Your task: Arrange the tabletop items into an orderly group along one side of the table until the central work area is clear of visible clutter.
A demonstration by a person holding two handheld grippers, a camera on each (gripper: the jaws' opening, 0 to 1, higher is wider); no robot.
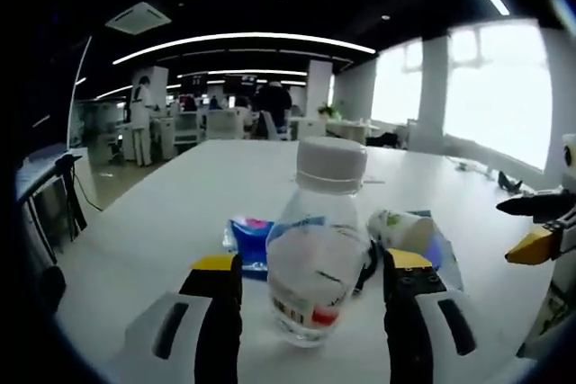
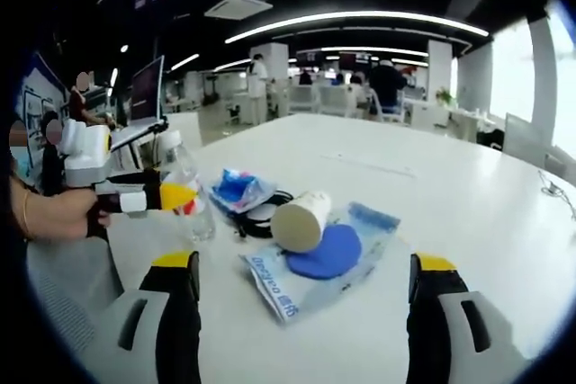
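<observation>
While bottle [image 1: 317, 249] stands between spread left jaws, untouched, right jaws gape before cup [image 2: 301, 219].

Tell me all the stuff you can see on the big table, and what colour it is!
Water bottle: one, clear with a white cap, upright between the left gripper's open jaws.
Paper cup: one, white, lying on its side on the plastic bag.
Plastic bag: one, clear with blue print and a blue round thing inside, flat mid-table.
Blue packet: one, blue and white with a bit of pink, between bottle and cup.
Black cable: one, coiled beside the cup.
Table: one, white.
People: a few, far back in the office.
Hand: one, holding the left gripper.
Left gripper: white with yellow-tipped black jaws, open.
Right gripper: same colours, open, before the bag.
</observation>
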